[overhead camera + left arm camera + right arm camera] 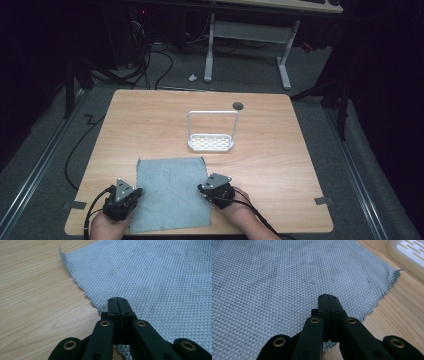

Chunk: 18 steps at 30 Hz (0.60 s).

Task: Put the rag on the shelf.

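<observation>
grey waffle-textured cloth, flat on table, perhaps faintly stained

Whether either claw pinches the grey cloth cannot be told: left claw and right claw cover the fabric beneath their tips. White rack cut off at frame edge. Person's forearms cropped at the near edge.
</observation>
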### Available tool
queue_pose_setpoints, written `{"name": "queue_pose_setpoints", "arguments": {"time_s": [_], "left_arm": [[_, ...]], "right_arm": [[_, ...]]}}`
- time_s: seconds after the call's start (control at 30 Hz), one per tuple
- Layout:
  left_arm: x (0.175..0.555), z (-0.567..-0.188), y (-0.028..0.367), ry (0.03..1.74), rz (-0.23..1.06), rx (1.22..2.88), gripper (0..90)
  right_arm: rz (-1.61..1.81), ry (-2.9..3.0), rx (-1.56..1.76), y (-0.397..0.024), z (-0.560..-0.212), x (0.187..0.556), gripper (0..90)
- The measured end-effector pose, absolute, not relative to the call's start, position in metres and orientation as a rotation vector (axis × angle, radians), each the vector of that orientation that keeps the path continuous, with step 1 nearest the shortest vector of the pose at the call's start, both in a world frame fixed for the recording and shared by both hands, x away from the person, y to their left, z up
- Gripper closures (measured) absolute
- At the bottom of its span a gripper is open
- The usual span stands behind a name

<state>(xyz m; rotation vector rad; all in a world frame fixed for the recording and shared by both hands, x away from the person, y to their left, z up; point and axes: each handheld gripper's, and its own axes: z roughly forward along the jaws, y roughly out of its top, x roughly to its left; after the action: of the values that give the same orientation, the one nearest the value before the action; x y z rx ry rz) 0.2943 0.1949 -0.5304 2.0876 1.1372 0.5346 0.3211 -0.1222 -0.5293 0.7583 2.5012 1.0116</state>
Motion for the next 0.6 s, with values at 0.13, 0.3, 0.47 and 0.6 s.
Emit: {"name": "queue_pose_setpoints", "arguments": {"time_s": [0.13,0.3,0.47,0.6], "left_arm": [[0.296,-0.53,0.185,1.097,0.494,2.097,89.7],[0.299,-0.53,0.165,1.012,0.436,2.127,89.5],[0.301,-0.53,0.146,0.951,0.38,2.135,89.0],[0.301,-0.529,0.124,0.877,0.37,2.173,89.1]], "right_arm": [[1.01,2.49,0.787,-0.133,-0.529,0.317,90.0],[0.992,2.462,0.831,-0.154,-0.529,0.309,90.0],[0.979,2.433,0.883,-0.173,-0.529,0.301,90.0],[0.964,2.407,0.938,-0.198,-0.528,0.289,90.0]]}}
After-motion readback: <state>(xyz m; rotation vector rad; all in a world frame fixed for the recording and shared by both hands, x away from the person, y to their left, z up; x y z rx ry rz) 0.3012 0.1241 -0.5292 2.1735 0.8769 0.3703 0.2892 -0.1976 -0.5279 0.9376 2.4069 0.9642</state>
